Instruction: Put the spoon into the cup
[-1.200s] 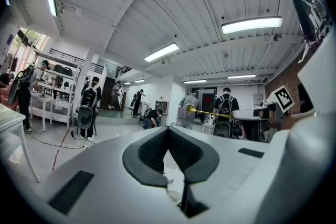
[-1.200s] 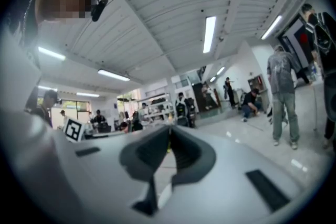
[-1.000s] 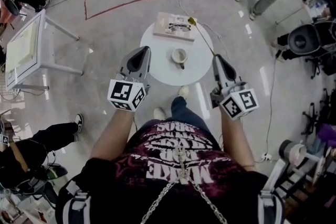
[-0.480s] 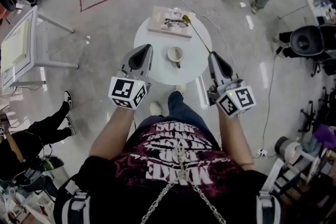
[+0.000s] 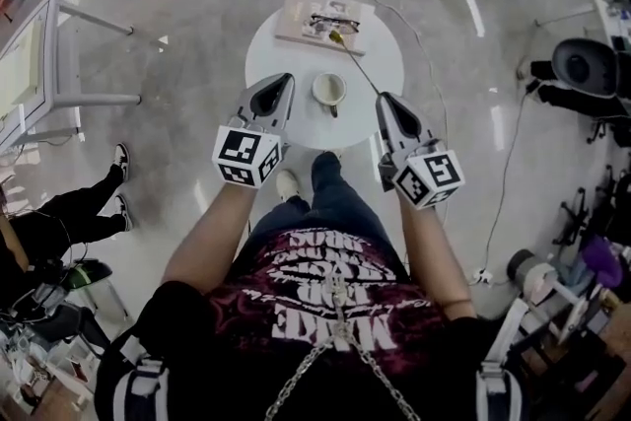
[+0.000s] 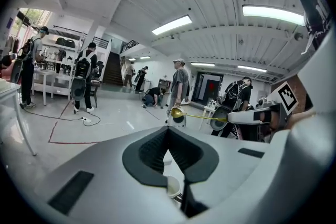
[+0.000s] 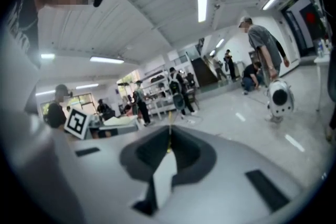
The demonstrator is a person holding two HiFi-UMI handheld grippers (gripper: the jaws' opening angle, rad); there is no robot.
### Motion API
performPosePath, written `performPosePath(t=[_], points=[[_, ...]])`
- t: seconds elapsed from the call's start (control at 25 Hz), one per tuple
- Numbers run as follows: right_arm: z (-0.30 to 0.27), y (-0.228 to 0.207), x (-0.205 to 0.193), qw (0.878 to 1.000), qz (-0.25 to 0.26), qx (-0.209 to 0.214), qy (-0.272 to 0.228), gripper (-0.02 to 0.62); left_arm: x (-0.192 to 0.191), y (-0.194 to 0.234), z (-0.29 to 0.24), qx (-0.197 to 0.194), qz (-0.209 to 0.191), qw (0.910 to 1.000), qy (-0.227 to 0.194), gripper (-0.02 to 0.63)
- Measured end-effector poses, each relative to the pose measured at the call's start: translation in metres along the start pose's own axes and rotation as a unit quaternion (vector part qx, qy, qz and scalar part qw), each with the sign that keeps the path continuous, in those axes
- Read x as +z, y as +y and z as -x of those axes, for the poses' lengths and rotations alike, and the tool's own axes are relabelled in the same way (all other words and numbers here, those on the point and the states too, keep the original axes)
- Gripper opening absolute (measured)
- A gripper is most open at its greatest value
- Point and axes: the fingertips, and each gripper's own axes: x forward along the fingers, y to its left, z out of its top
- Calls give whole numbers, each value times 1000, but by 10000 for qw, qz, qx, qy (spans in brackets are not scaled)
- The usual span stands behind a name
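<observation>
R tongs (image 5: 386, 103) clenched on spoon (image 5: 356, 64) handle. L tongs (image 5: 284, 81) closed, empty. Cup (image 5: 329, 91) sits btwn them on table (image 5: 266, 64).

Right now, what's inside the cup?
Only a pale interior shows in the cup. The spoon is outside, held by the right gripper. Its near inner wall is hidden.

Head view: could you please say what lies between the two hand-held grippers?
The cup on the white table lies between the left hand-held gripper and the right hand-held gripper; the head view shows this.
</observation>
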Motion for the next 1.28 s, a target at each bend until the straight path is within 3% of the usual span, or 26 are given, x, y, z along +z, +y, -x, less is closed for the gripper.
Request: performPosePath(t=[0.36,0.8,1.28], points=[[-14,-27,-82,9957,-313,4,876,35,-50,9,-27,66,122,9986,512,29],[-30,-63,-180,9791,-523,25,1963,35,-120,19,-58,167,288,9929,1140,29],[-52,-93,-228,9539,-966,-260,2829,35,-159,18,-71,179,276,9874,1550,29]])
